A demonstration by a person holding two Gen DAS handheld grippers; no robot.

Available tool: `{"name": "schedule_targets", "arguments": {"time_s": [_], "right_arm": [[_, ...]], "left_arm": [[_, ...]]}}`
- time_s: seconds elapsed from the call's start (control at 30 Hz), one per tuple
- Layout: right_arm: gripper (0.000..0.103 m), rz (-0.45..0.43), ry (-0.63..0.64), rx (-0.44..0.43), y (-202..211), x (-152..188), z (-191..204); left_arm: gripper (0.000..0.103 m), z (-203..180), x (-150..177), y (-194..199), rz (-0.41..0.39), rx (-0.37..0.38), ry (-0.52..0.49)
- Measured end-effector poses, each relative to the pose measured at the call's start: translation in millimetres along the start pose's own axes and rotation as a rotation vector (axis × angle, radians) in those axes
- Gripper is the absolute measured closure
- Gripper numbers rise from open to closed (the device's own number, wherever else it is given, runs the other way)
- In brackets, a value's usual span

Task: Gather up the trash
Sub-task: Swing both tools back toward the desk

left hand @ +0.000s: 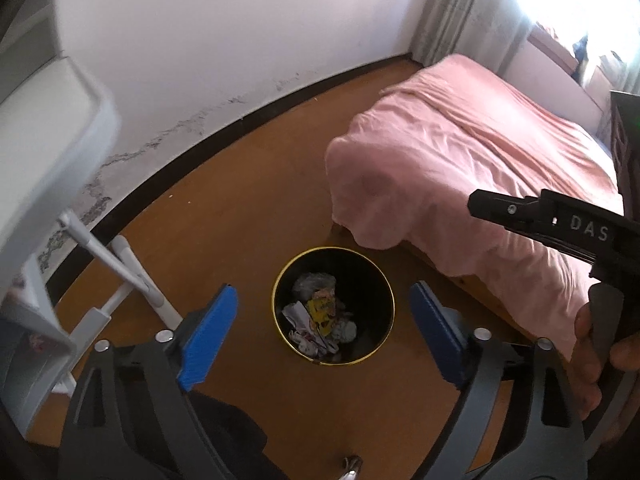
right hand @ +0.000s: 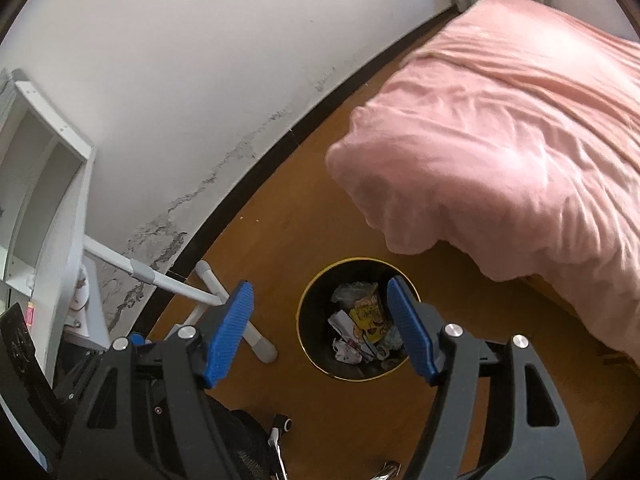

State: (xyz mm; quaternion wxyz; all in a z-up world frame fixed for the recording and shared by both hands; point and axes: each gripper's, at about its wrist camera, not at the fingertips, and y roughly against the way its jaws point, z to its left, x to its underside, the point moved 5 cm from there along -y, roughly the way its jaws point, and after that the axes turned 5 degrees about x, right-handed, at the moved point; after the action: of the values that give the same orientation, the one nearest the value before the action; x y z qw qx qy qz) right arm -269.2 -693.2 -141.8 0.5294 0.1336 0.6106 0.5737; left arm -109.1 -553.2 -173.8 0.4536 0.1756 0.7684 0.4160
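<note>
A round black trash bin with a gold rim [left hand: 280, 276] stands on the wooden floor below both grippers. Inside lies crumpled trash [left hand: 320, 320]: white paper, a clear plastic bag and a yellow wrapper. My left gripper [left hand: 322, 334] hangs high above the bin, its blue pads wide apart with nothing between them. In the right wrist view the same bin [right hand: 306, 300] and its trash [right hand: 364, 324] show under my right gripper [right hand: 322, 332], which is open and empty too. The right gripper's black body and the hand holding it [left hand: 588, 320] appear at the right of the left wrist view.
A bed with a pink cover [left hand: 480, 152] [right hand: 500, 132] fills the right side, close to the bin. A white desk with shelves [right hand: 52, 184] and white tube legs [left hand: 120, 276] stands at the left by the stained wall. A dark chair [right hand: 240, 440] sits underneath.
</note>
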Motion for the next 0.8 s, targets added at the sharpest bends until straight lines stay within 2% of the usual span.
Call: {"name": "schedule_targets", "arguments": {"time_s": [0.17,0.23,0.33,0.43,0.53,0.67,0.8], "right_arm": [[0.030,-0.082,0.073,-0.033,41,-9,40],[0.028,-0.121,0.119,-0.055,62,-11,65],[0.026,-0.177,0.206,-0.104,94,-10,114],[0.023,-0.197,0.291,-0.171,113,-3,164],[0.021,-0.195,0.373,-0.225,120,7,216],[0.019,-0.170,0.538,-0.277,111,35,307],[0.019,-0.104,0.711,-0.400,99,77,416]], "left_arm": [[0.015,12,-3,38,-0.036,-0.007,0.024],[0.012,19,-4,64,-0.058,-0.032,0.023],[0.012,35,-3,105,-0.082,-0.055,0.019],[0.011,63,2,152,-0.115,-0.089,0.019],[0.010,110,11,200,-0.150,-0.173,0.044],[0.010,191,32,260,-0.176,-0.335,0.095],[0.010,293,60,334,-0.229,-0.498,0.249]]}}
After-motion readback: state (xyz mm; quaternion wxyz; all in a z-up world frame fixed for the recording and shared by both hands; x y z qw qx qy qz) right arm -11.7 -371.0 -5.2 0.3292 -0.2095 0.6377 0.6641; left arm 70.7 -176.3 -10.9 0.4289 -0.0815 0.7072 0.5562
